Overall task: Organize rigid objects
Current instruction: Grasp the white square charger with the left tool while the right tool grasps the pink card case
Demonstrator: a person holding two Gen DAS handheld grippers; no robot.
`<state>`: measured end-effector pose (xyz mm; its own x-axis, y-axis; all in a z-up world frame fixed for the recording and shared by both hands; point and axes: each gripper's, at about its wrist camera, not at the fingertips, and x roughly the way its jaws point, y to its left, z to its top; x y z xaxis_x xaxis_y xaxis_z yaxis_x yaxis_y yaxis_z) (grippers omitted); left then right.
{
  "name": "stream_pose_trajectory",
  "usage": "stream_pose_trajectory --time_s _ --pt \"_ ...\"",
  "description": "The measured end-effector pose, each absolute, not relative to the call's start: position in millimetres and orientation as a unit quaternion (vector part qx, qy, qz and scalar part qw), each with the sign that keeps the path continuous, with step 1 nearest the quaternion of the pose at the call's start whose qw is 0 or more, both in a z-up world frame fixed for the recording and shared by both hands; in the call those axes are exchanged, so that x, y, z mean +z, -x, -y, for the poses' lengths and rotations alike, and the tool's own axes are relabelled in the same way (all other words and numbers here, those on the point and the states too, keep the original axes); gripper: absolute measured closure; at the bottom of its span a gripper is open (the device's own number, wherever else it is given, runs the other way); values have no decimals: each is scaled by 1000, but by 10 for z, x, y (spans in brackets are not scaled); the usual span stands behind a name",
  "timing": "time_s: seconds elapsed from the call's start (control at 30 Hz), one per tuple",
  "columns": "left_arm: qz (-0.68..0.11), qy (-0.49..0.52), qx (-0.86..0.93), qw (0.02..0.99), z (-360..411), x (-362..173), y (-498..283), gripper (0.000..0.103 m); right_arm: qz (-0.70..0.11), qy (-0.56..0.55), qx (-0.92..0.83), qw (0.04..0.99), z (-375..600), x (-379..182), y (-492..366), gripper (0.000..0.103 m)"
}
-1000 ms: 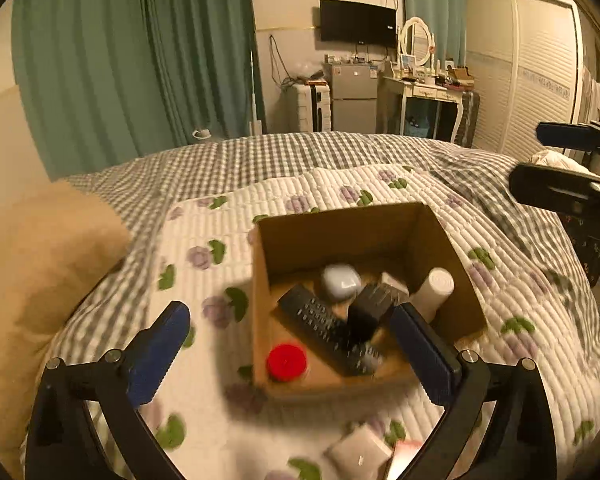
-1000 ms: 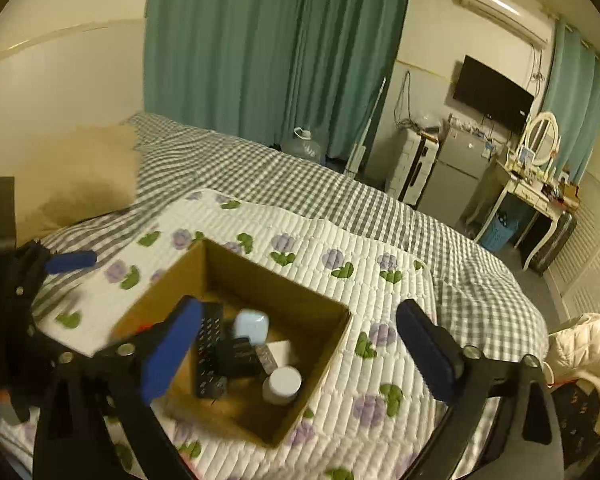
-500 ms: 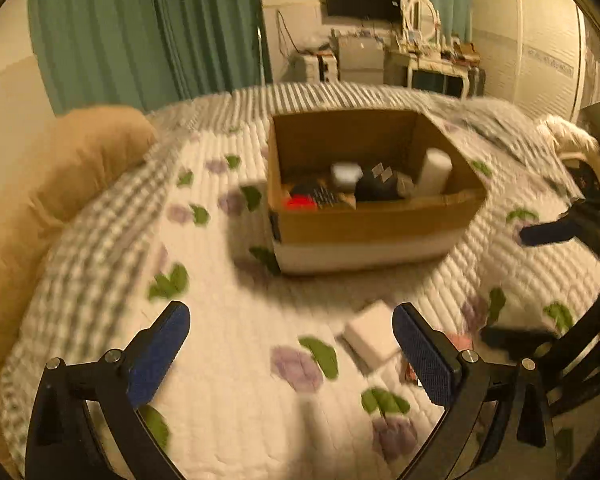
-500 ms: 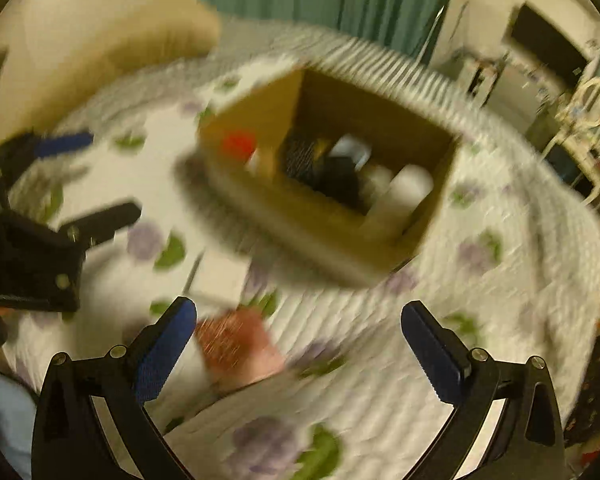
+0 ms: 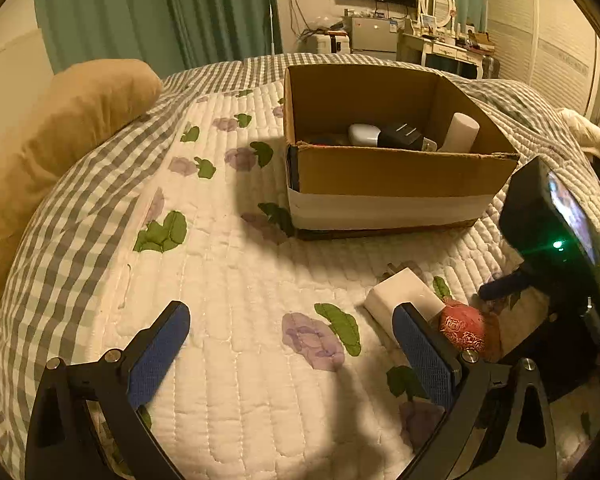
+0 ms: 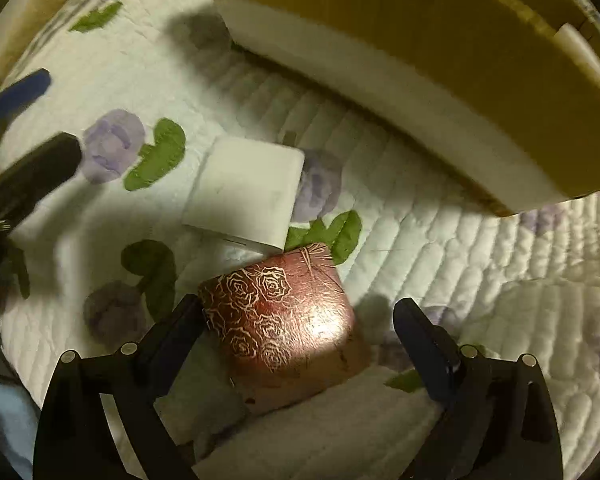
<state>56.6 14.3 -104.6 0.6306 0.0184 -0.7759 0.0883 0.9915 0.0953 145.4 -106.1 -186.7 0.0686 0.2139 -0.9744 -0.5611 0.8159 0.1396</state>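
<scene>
A red box with gold roses (image 6: 284, 312) lies on the quilt between the open fingers of my right gripper (image 6: 300, 332); the left finger is at its side, the right finger stands apart. It also shows in the left wrist view (image 5: 466, 330). A white charger block (image 6: 246, 192) (image 5: 404, 300) lies just beyond it. The cardboard box (image 5: 396, 176) (image 6: 440, 60) holds a white case, a black adapter and a white bottle (image 5: 462, 132). My left gripper (image 5: 292, 352) is open and empty above the quilt, left of the charger.
A tan pillow (image 5: 60, 128) lies at the left of the bed. The right gripper's body (image 5: 560, 240) stands at the right edge of the left wrist view. Curtains, a TV and a dresser stand beyond the bed.
Both grippers have dropped from above the cardboard box to the quilt in front of it. The right gripper has come down around the red box. Both stay open.
</scene>
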Motion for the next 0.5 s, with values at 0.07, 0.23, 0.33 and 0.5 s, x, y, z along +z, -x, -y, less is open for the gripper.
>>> stream_pose_trajectory --time_s 0.07,0.23,0.33,0.5 --pt "-431 -67 -19 900 -125 -1062 -569 0 -629 121 284 714 1057 -1874 -1452 27" --pt "-433 -77 -19 898 -111 -1036 -596 0 -585 115 283 751 1111 -1565 -1311 29" --pt "-427 -82 -19 900 -78 -982 -631 0 -545 101 273 786 1280 -1253 -1236 30" --pt "-431 -86 -20 898 118 -954 -724 0 -483 98 236 837 1580 -749 -1252 32"
